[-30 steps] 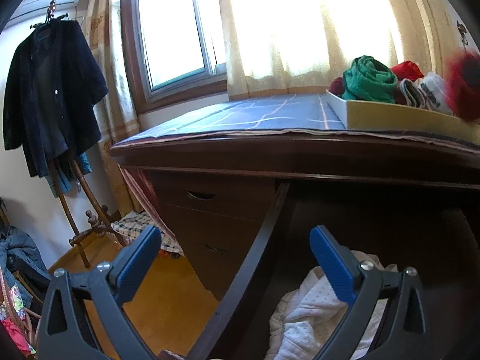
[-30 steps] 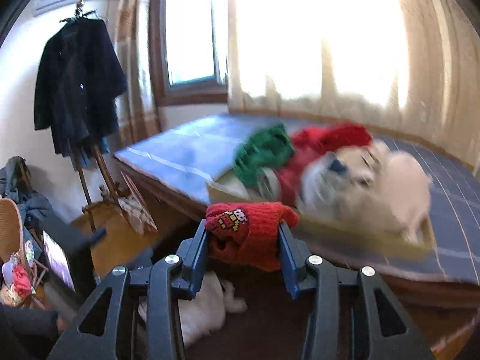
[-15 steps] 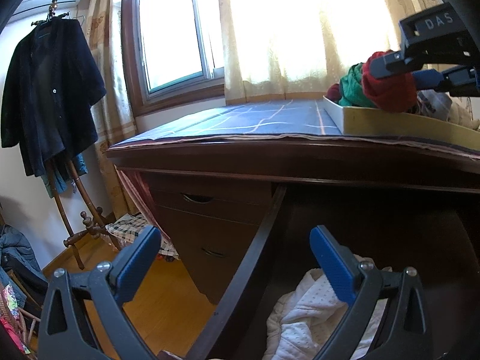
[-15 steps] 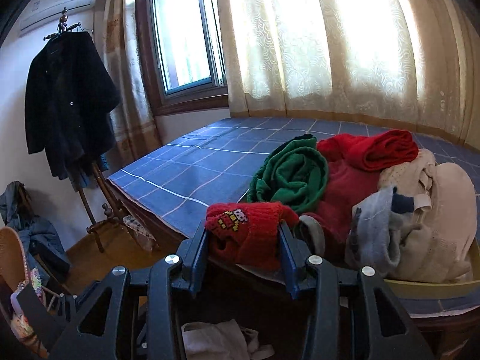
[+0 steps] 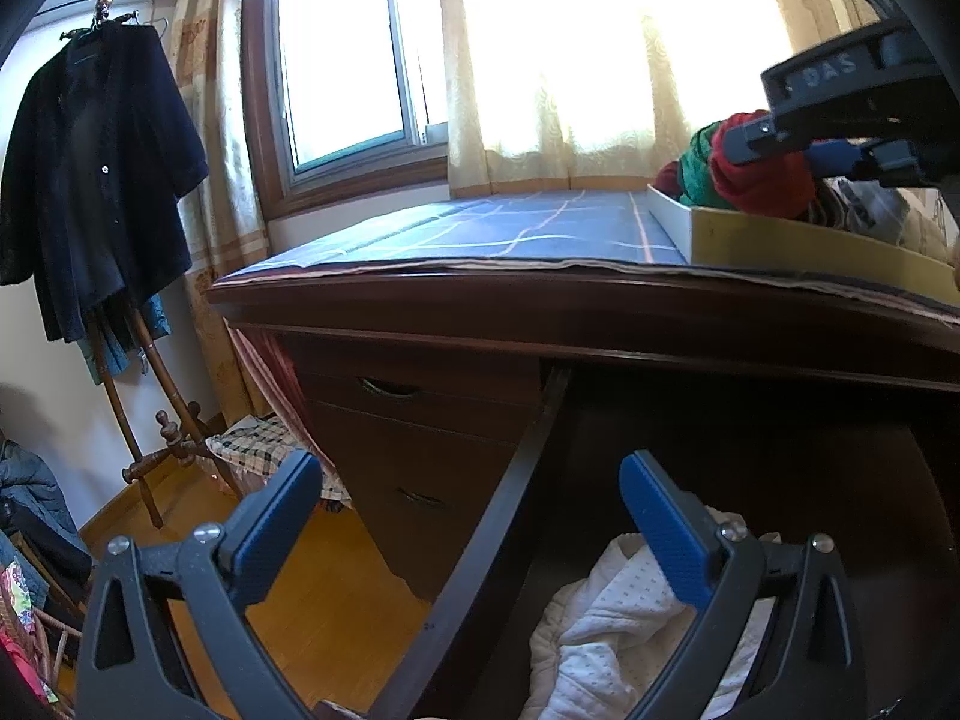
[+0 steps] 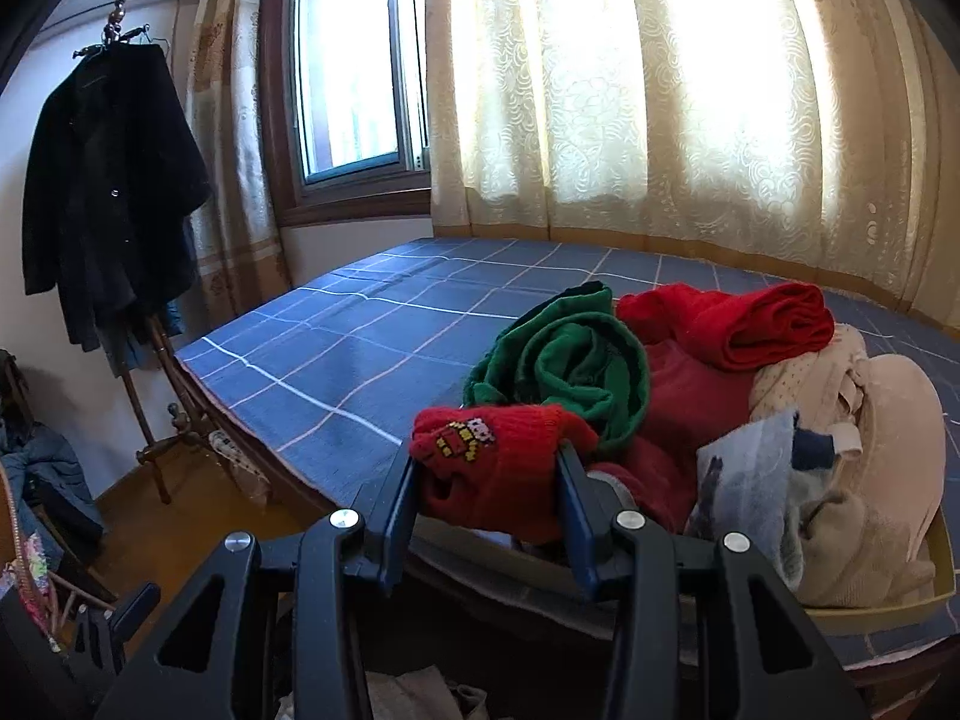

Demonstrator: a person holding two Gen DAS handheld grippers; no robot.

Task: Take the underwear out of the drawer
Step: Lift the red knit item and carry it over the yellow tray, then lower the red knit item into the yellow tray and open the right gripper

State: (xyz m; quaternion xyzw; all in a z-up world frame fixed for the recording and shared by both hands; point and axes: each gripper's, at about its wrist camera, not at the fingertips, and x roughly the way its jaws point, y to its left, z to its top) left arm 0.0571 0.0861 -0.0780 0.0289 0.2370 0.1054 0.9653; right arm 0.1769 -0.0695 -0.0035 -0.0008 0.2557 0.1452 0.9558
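My right gripper (image 6: 487,480) is shut on a red knitted garment (image 6: 480,438) with a small yellow and white pattern. It holds the garment over the near left edge of a yellow tray (image 6: 888,606) on the desk. In the tray lies a pile of clothes: a green piece (image 6: 570,360), a red roll (image 6: 750,324) and beige ones (image 6: 870,450). The left wrist view shows that gripper (image 5: 774,138) and the red garment (image 5: 756,180) at the upper right. My left gripper (image 5: 468,468) stands open over the side wall of the open drawer (image 5: 498,516). A white dotted cloth (image 5: 618,618) lies inside the drawer.
A blue checked cloth (image 6: 372,348) covers the desk top. Two closed drawers (image 5: 420,420) sit left of the open one. A dark coat (image 5: 90,180) hangs on a wooden stand by the window, above wooden floor (image 5: 300,588). Curtains (image 6: 660,90) hang behind the desk.
The right gripper has carried the red garment forward from in front of the desk to the tray's near edge. It has come into the left wrist view. The left gripper has stayed put.
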